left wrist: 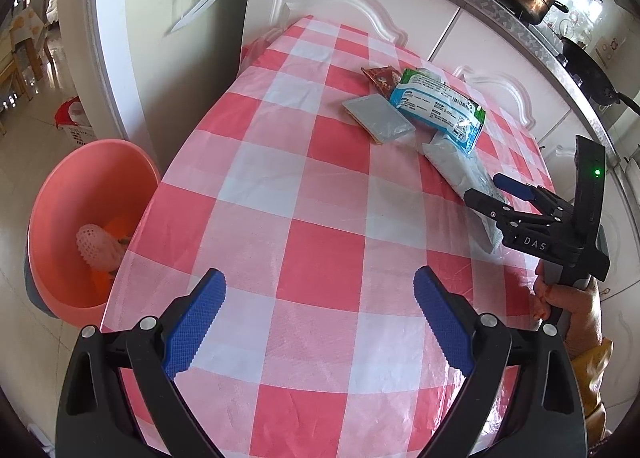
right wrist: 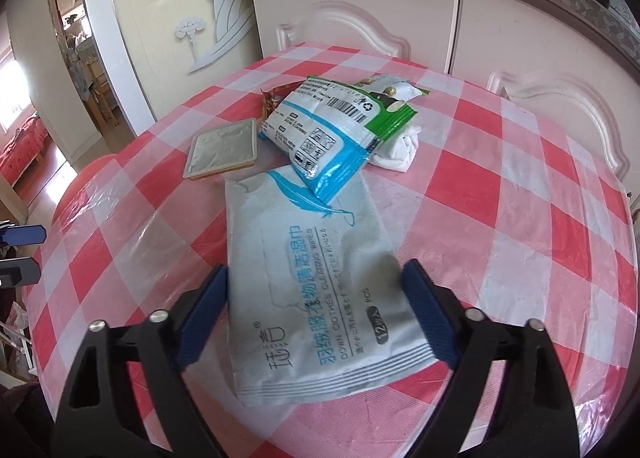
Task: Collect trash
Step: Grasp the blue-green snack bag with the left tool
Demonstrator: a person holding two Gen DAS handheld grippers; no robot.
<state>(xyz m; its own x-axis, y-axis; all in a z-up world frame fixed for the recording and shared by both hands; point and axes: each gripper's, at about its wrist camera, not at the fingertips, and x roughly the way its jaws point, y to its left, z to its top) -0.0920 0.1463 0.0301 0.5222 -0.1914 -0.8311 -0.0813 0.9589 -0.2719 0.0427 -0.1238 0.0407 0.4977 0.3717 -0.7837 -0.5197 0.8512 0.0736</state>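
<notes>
The flat pale-grey wet-wipe packet with blue lettering (right wrist: 316, 274) is lying on the red-and-white checked plastic tablecloth (right wrist: 520, 218), its near end sitting between the blue-padded fingers of the right gripper (right wrist: 316, 310). The pads are flanking its two long edges, at or just beside them; no firm pinch is showing, so I am reading the jaws as fairly wide and not yet gripping.

To do this step well, the fingers should be squeezing across the packet's width until it buckles slightly, then lifting clear of the blue-and-green wipes pack (right wrist: 332, 130) overlapping its far end, so nothing drags along.

The left gripper (left wrist: 316, 326) is hovering with jaws wide and empty over the cloth, near the pink plastic basin (left wrist: 80, 198) below the table edge, which I take to be the bin.
</notes>
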